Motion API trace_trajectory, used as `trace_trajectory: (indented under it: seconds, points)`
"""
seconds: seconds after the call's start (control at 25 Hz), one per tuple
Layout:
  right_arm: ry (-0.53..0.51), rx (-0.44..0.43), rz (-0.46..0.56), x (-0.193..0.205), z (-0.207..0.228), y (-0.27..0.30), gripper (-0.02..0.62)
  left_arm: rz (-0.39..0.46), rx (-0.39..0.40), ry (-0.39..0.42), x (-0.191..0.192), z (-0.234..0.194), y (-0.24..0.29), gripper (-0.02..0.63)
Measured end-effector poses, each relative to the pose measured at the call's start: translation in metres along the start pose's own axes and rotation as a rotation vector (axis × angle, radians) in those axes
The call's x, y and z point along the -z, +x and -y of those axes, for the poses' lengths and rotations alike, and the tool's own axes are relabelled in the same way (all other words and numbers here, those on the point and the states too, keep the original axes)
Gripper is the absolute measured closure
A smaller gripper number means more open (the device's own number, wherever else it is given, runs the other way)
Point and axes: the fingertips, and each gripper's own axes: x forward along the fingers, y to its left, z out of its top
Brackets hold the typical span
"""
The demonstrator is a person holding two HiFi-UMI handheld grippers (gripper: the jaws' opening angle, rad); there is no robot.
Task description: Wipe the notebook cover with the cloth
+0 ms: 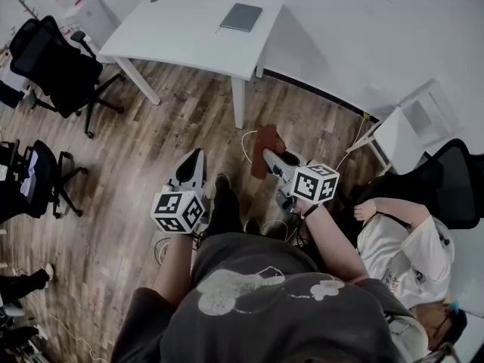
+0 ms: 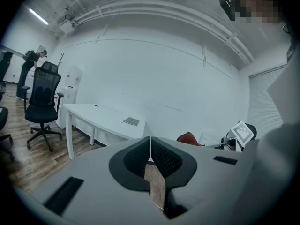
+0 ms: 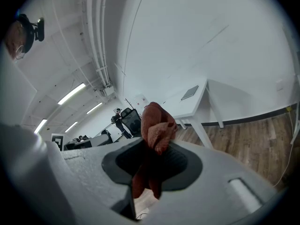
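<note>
- Grey, flat rectangular notebook [image 1: 241,17] lies on the white rectangular table [image 1: 181,36], near the table's far right corner. It is well apart from both grippers.
- Right gripper [image 1: 269,157] is clamped on a rust-red crumpled cloth [image 1: 266,144]. In the right gripper view the cloth [image 3: 157,123] bunches above the 2 dark ribbed pads [image 3: 176,159], and a tail of it hangs down between them. The cloth is held in the air over the floor, short of the table.
- Left gripper [image 1: 197,156] is level with the right one and to its left. In the left gripper view its 2 jaws are pressed together along 1 thin seam with nothing in them.
- Brown wood-plank floor [image 1: 136,165] lies between the grippers and the table. The table's near white leg [image 1: 239,100] stands almost straight ahead of the cloth.
- A thin white cable [image 1: 246,144] loops on the floor just beside the cloth.
- Black wheeled office chair [image 1: 57,63] stands at the table's left end. A 2nd black chair [image 1: 34,184] is further left, near the edge of the head view.
- A seated person in a white shirt [image 1: 404,255] is close on the right, with a small white side table [image 1: 401,134] beyond them.
</note>
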Motion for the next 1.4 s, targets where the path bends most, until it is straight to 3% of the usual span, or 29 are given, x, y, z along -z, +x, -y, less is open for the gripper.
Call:
trace_trajectory:
  seconds: [0.24,0.48,0.72,1.12,1.28,1.4]
  points:
    - [0.011,0.029,0.001,-0.020,0.020,0.044,0.492,-0.015,0.033,0.007,-0.014,-0.033,0.042,0.598]
    - [0.033,0.070,-0.015,-0.049,0.052,0.110,0.492,-0.046,0.056,-0.039,-0.028,-0.083,0.104,0.598]
    - [0.051,0.129,-0.010,-0.099,0.087,0.169,0.492,-0.076,0.085,-0.079,-0.050,-0.132,0.180,0.598]
    - [0.135,0.228,0.019,-0.141,0.120,0.230,0.492,-0.169,0.160,-0.101,-0.066,-0.185,0.260,0.598]
    - [0.140,0.269,0.041,-0.159,0.132,0.236,0.492,-0.202,0.198,-0.062,-0.074,-0.197,0.289,0.598]
    - [0.146,0.309,0.039,-0.168,0.147,0.239,0.492,-0.220,0.219,-0.098,-0.074,-0.200,0.310,0.598]
